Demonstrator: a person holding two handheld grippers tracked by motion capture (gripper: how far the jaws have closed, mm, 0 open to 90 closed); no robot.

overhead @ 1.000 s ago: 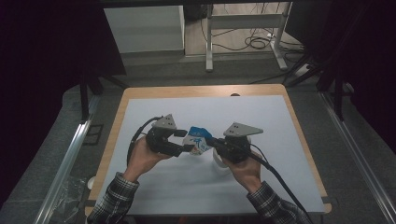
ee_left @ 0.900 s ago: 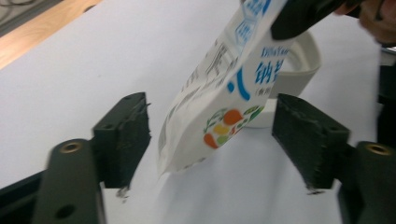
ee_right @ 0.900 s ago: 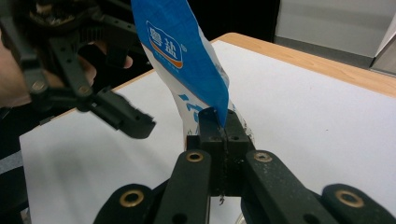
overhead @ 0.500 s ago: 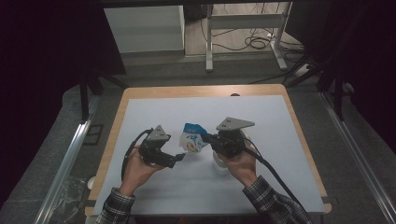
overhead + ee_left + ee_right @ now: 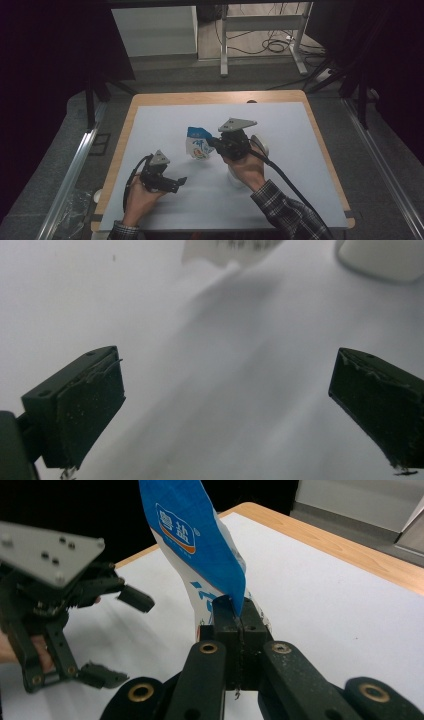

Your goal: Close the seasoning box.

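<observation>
Handover is the step in hand: my right gripper (image 5: 214, 144) has its jaws clamped on the edge of the blue-and-white salt bag (image 5: 199, 142) and holds it up off the worktop (image 5: 310, 150), a little above the middle of the white sheet in the high view. In the right gripper view the bag (image 5: 200, 545) rises from between the closed jaws toward twelve o'clock, blue panel on top and white body hanging at its lower left. My left gripper (image 5: 176, 182) sits at about seven o'clock from the bag, well apart from it, jaws spread wide with nothing between them; the left gripper view shows only bare white sheet between the two pads (image 5: 92, 407), with the bag's lower edge at twelve o'clock and a white cup (image 5: 382, 260) at one o'clock.

Next, I judge, the bag has to be carried on by the right gripper alone, so the pinch must hold on thin, slippery film, and the loose lower body may swing or sag as I move it.

Against a second ago: then both grippers met at the bag in the middle of the sheet. Now the left gripper has let go, its jaws have just been opening and stand clear of the bag, and it has dropped away toward seven o'clock. The right gripper has kept its grip and shifted slightly toward twelve o'clock.
</observation>
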